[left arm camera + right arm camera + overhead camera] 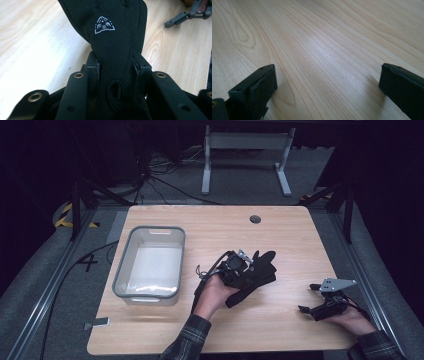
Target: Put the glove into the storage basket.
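I have the black glove (255, 272) pinched at its cuff in my left claw (239, 269), jaws closed on the fabric — it hangs over the middle of the bench (280, 227), fingers pointing away from me. My right claw (311, 298) rests low near the right edge, jaws spread wide with nothing between them. The clear bin (149, 262) on the left looks bare inside, so I judge the pickup done and the drop — if the bin is the goal — not yet made.

Left gripper (248, 265): held mid-table in the left hand (214, 292), jaws clamped tight. Right gripper (311, 298): low at the table's right edge, in the right hand (351, 319), jaws spread wide.
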`<move>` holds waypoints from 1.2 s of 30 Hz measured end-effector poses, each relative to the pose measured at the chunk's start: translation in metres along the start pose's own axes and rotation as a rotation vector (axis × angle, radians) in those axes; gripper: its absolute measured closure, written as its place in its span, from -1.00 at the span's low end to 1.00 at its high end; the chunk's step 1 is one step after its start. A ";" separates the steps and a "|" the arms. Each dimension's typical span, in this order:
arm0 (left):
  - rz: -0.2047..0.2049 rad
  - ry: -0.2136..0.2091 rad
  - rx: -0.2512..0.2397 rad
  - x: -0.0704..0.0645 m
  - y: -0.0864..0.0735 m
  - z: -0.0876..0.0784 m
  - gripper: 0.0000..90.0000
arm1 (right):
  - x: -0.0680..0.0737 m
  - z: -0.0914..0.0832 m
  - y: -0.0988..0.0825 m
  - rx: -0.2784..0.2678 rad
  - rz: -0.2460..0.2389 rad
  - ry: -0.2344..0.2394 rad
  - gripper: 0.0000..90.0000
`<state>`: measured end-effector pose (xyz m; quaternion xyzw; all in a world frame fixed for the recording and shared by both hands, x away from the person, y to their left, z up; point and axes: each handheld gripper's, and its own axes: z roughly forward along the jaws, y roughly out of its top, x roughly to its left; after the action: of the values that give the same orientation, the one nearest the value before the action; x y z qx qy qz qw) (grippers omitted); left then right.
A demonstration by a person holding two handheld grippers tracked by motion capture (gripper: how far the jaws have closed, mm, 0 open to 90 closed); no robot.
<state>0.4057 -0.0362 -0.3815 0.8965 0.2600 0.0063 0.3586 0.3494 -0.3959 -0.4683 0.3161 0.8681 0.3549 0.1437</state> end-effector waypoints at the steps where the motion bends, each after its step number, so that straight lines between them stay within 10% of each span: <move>1: -0.001 0.005 -0.003 0.002 0.000 -0.004 0.46 | 0.000 0.000 0.000 0.000 0.000 0.000 -0.96; 36: -0.153 0.263 -0.090 0.070 -0.042 -0.133 0.46 | 0.001 0.002 0.002 0.006 -0.010 0.008 -0.99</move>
<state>0.4205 0.1070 -0.3220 0.8485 0.3716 0.1083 0.3608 0.3504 -0.3939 -0.4684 0.3108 0.8712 0.3531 0.1408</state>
